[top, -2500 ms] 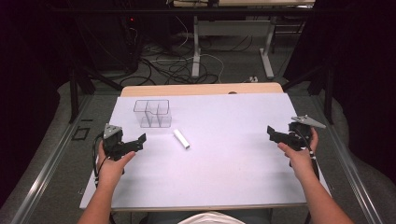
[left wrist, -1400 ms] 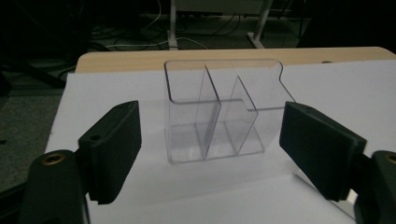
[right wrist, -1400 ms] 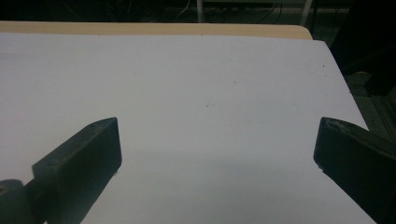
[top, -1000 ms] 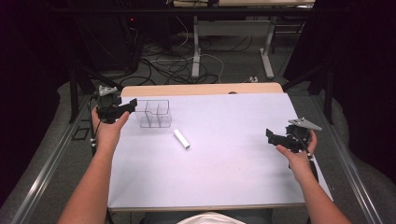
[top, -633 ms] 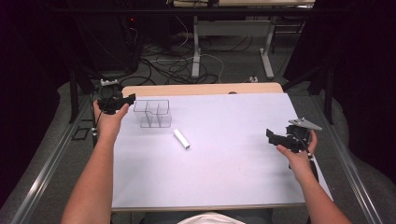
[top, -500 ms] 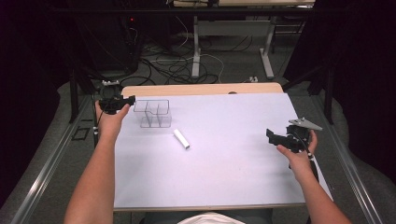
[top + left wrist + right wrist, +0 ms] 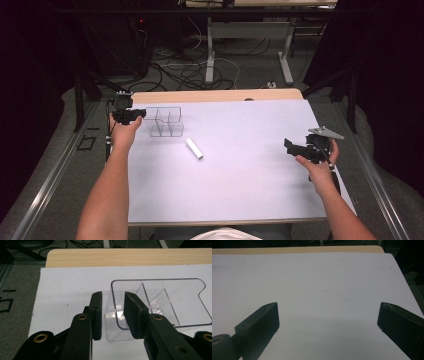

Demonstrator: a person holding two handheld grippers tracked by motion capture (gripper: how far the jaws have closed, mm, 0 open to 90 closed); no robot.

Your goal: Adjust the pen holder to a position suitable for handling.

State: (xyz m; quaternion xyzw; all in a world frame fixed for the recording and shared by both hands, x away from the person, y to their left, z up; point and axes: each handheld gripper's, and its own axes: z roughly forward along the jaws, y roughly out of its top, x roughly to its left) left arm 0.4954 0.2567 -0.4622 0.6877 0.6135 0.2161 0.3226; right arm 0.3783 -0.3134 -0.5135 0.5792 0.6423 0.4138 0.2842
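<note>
A clear plastic container [image 7: 167, 121] with inner dividers stands at the far left of the white sheet. My left gripper [image 7: 142, 113] is at its left end. In the left gripper view the jaws straddle the container's [image 7: 160, 302] left wall, one outside and one inside. The left gripper [image 7: 113, 293] has just been closing, but a gap still shows on each side of the wall, so it is open. A small white cylinder [image 7: 194, 148] lies on the sheet near the container. My right gripper [image 7: 288, 145] hovers wide open at the right side, and nothing lies between the jaws of the right gripper [image 7: 328, 312].
A white sheet [image 7: 240, 165] covers the table, with a bare wooden strip [image 7: 215, 95] along the far edge. Beyond it are table legs and cables on the floor [image 7: 200, 70]. Metal rails run along both sides of the table.
My left hand has gone from the near left of the table to the container's left end and sunk toward it, with its jaws narrowing. The right hand has stayed put.
</note>
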